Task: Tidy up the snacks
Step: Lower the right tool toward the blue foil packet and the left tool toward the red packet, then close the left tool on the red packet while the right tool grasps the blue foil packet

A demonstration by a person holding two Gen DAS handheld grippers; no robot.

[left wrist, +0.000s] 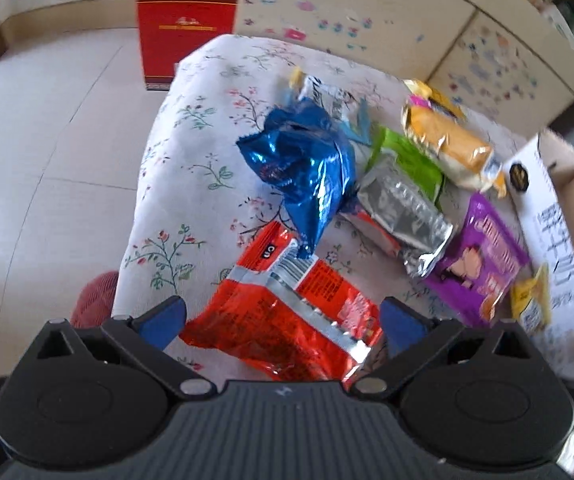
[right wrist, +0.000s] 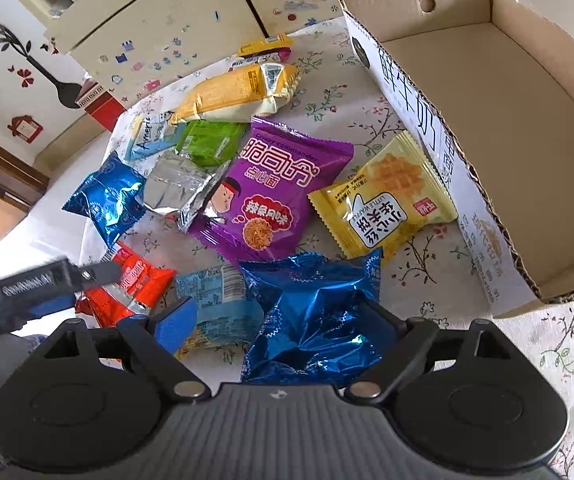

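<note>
Floral tablecloth (right wrist: 387,128), snack packets heaped mid-frame; cardboard box (right wrist: 487,128) upper right. Right gripper (right wrist: 283,320), jaws apart, straddles a blue foil packet (right wrist: 319,320). Left gripper (left wrist: 283,320), jaws apart around a red packet (left wrist: 287,312); contact unclear, probably not pressing.

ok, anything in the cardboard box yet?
No, in the right wrist view the cardboard box shows only its bare floor; the snack packets all lie on the tablecloth.
</note>
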